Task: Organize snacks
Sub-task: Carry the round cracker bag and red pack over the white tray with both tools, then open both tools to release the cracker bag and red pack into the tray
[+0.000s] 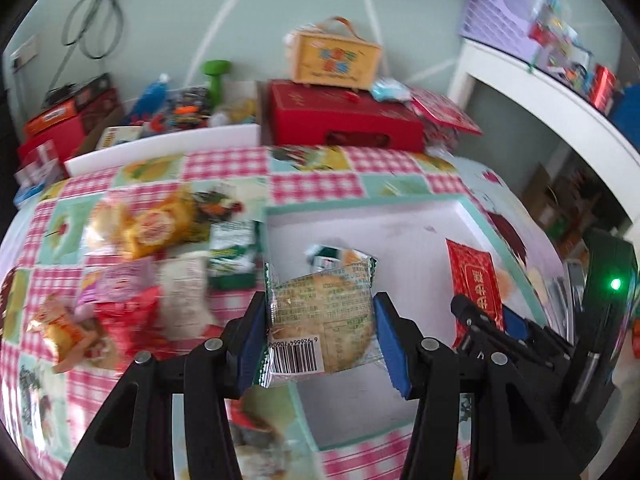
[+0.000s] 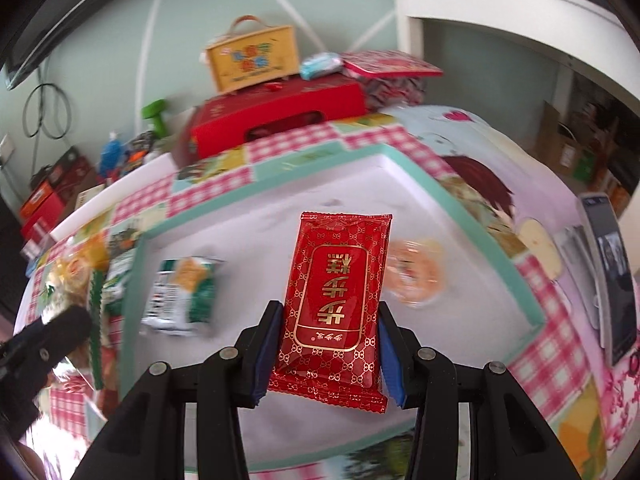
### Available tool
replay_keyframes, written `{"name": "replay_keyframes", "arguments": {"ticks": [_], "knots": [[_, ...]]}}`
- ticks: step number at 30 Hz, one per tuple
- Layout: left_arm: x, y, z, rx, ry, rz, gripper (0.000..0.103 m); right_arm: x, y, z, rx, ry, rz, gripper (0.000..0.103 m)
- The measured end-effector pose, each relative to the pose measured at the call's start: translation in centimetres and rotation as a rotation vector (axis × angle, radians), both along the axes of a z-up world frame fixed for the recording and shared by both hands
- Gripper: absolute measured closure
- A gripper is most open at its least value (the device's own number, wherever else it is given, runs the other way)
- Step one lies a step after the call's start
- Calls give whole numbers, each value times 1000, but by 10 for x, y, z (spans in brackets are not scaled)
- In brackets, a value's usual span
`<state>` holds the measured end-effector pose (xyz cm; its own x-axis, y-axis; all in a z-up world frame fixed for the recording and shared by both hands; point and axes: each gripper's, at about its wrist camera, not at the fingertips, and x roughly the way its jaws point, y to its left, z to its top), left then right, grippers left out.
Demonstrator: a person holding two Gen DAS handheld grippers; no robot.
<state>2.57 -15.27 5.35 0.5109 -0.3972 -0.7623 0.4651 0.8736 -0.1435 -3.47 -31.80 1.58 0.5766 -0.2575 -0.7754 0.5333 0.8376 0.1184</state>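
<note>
My left gripper [image 1: 320,322] is shut on a clear, green-edged biscuit packet [image 1: 320,312] with its barcode towards the camera, held over the near left part of a white tray with a teal rim [image 1: 360,202]. My right gripper [image 2: 330,320] is shut on a red packet with gold lettering [image 2: 336,300], upright over the same tray [image 2: 460,208]. Inside the tray lie a green and white packet [image 2: 184,292] and a round orange snack in clear wrap [image 2: 416,276]. In the left wrist view the right gripper [image 1: 490,316] and its red packet [image 1: 474,280] show at the right.
Several loose snack packets [image 1: 148,232] lie on the checked tablecloth [image 1: 224,164] left of the tray. A red gift box [image 1: 344,116] with a yellow carry box [image 1: 336,58] on top stands at the table's far edge. A phone [image 2: 612,280] lies to the right of the tray.
</note>
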Motion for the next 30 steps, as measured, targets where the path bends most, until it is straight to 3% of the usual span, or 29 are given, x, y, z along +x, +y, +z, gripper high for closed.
{"name": "replay_keyframes", "arguments": {"ticks": [7,16,18,19,21,28,30], "knots": [[-6,-33,-26,49,38,-83,49,-12,-23,-3,-7,6,-42,55],[1,-40,-49,85,84,-72,48,-10,-22,-8,13,15,-31,55],[2,-39,-52,84,94,-62,41,-8,-20,-9,11,21,-25,54],[3,-39,-52,84,97,-58,38,-8,-19,-10,10,23,-21,53],[4,-37,-51,79,98,-50,34,-7,-20,-12,17,31,-19,32],[5,-30,-46,79,91,-25,31,-6,-19,-14,27,37,-17,27],[5,-27,-43,69,86,-17,15,-5,-19,-15,30,37,-15,21]]}}
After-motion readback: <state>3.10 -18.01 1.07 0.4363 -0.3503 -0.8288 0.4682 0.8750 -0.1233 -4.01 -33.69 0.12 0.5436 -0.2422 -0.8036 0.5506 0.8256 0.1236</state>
